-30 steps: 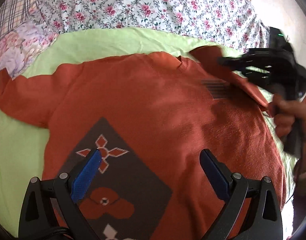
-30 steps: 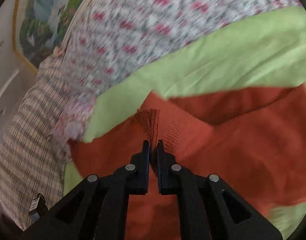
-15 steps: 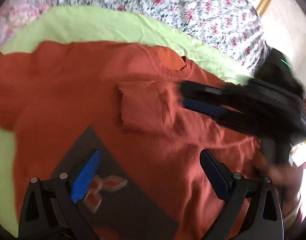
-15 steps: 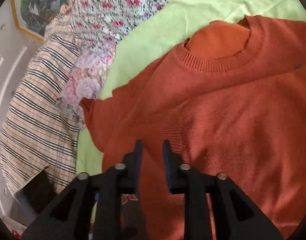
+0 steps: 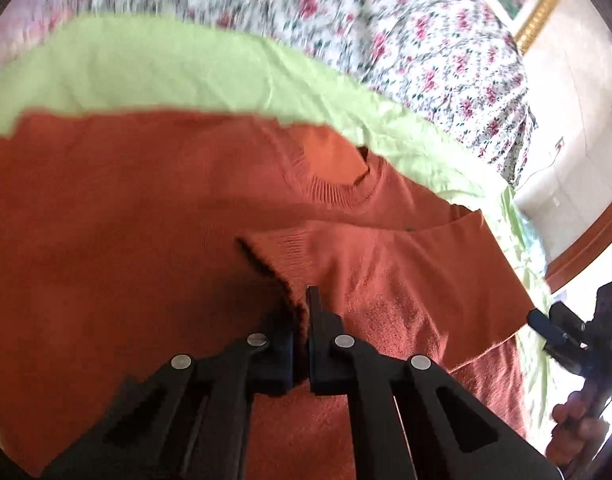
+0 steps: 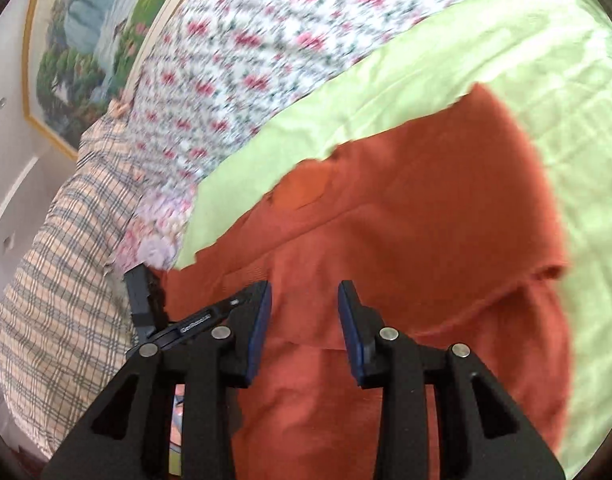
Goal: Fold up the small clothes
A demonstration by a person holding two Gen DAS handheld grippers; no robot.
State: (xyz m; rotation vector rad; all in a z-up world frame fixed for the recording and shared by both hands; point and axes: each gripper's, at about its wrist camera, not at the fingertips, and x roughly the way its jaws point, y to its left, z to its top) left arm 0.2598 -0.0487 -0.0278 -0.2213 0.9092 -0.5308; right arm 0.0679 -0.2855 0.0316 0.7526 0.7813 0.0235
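Observation:
An orange-red knitted sweater (image 5: pixel 126 220) lies front up on a lime-green sheet (image 5: pixel 166 72), its ribbed neck (image 5: pixel 337 192) at the far side. One sleeve (image 5: pixel 385 264) is folded across the chest. My left gripper (image 5: pixel 302 304) is shut on that sleeve's cuff edge. My right gripper (image 6: pixel 306 286) hovers over the sweater (image 6: pixel 425 220) with its jaws opening and nothing pinched between the blue pads. In the left wrist view it (image 5: pixel 545 328) sits off the sweater's right edge, held by a hand (image 5: pixel 573 432).
A floral quilt (image 5: pixel 385 40) covers the bed beyond the sheet. A plaid pillow (image 6: pixel 58 280) lies at the left, under a framed landscape picture (image 6: pixel 86 40). A wooden bed edge (image 5: pixel 585 248) runs along the right.
My right gripper let go of the sleeve cuff after laying it across the chest, opened and drew back to the right. My left gripper moved forward and closed from wide open onto that cuff.

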